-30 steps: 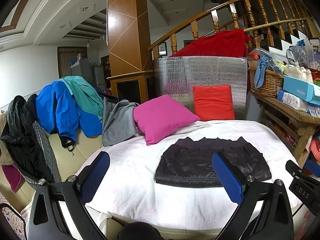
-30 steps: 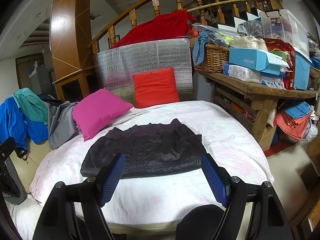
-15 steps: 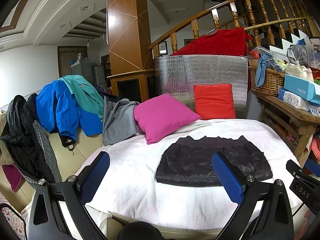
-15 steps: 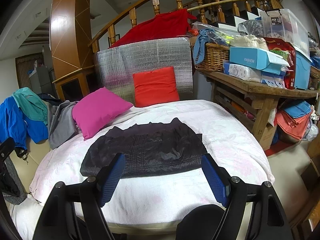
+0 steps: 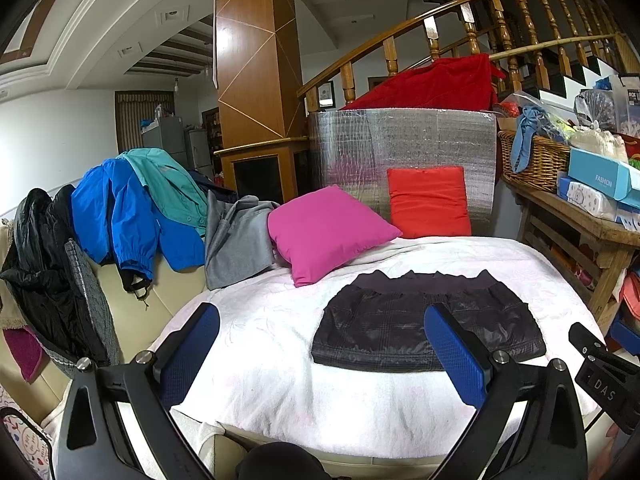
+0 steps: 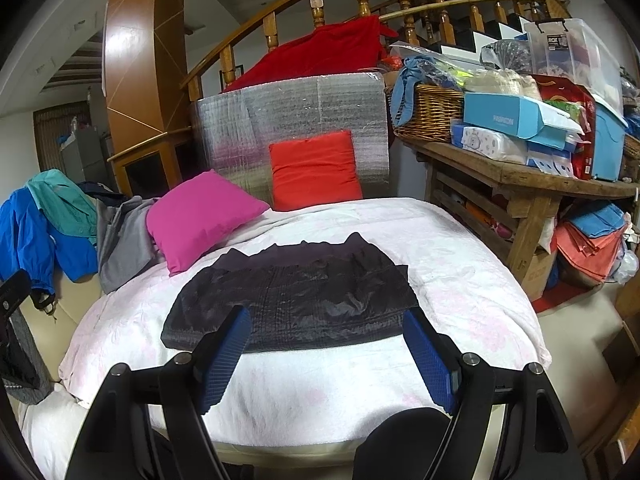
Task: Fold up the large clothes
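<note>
Both wrist views look forward and slightly down along wide-spread blue pads (image 5: 452, 354), from near the front edge of a white-covered surface (image 5: 280, 368). The left view sits further left, with the dark garment (image 5: 424, 328) at 1 o'clock; the right view centres it (image 6: 292, 300). Both share the pink cushion (image 6: 200, 216) and red cushion (image 5: 428, 200).

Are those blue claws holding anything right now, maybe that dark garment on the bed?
Nothing is held. The left gripper and right gripper both stand open, short of the folded dark garment, which lies flat on the white cover.
</note>
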`<move>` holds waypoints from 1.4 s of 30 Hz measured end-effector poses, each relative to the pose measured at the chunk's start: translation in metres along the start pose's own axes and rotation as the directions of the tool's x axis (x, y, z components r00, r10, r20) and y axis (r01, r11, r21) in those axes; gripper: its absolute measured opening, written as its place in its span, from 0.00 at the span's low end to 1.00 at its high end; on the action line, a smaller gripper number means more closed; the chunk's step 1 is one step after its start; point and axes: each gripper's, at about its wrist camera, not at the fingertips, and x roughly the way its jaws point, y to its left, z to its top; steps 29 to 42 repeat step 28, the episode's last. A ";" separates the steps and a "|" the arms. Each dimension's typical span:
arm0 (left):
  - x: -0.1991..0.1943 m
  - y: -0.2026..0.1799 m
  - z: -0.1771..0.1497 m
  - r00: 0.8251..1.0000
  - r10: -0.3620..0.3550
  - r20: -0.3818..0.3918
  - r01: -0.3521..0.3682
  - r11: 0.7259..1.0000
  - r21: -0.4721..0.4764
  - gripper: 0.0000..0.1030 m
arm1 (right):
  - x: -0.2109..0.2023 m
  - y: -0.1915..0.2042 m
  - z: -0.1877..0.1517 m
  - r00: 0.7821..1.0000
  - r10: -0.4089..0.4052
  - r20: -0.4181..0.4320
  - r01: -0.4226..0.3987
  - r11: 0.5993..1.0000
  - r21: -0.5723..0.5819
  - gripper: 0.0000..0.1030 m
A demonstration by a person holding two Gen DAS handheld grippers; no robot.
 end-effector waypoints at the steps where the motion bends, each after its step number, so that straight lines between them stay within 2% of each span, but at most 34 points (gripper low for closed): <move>1: 0.000 0.000 0.000 1.000 0.000 -0.001 0.000 1.000 -0.001 0.99 | 0.000 0.001 0.000 1.000 -0.001 -0.001 0.001 1.000 -0.002 0.79; 20: 0.020 -0.005 0.005 1.000 0.008 -0.018 -0.008 1.000 -0.012 0.99 | 0.019 0.011 0.012 1.000 -0.007 -0.004 0.006 0.999 -0.049 0.79; 23: 0.027 -0.010 0.006 1.000 -0.017 -0.023 0.017 1.000 0.000 0.99 | 0.027 0.009 0.019 1.000 -0.004 -0.009 0.004 0.999 -0.046 0.79; 27: 0.048 -0.008 0.011 0.994 -0.103 -0.048 0.102 0.995 -0.017 0.99 | 0.050 -0.007 0.035 0.998 0.031 -0.048 -0.032 0.999 -0.010 0.79; 28: 0.062 -0.003 0.014 0.992 -0.106 -0.069 0.104 0.994 -0.039 0.99 | 0.059 -0.018 0.041 0.999 0.024 -0.044 -0.024 1.000 0.008 0.79; 42: 0.062 -0.003 0.014 0.992 -0.106 -0.069 0.104 0.994 -0.039 0.99 | 0.059 -0.018 0.041 0.999 0.024 -0.044 -0.024 1.000 0.008 0.79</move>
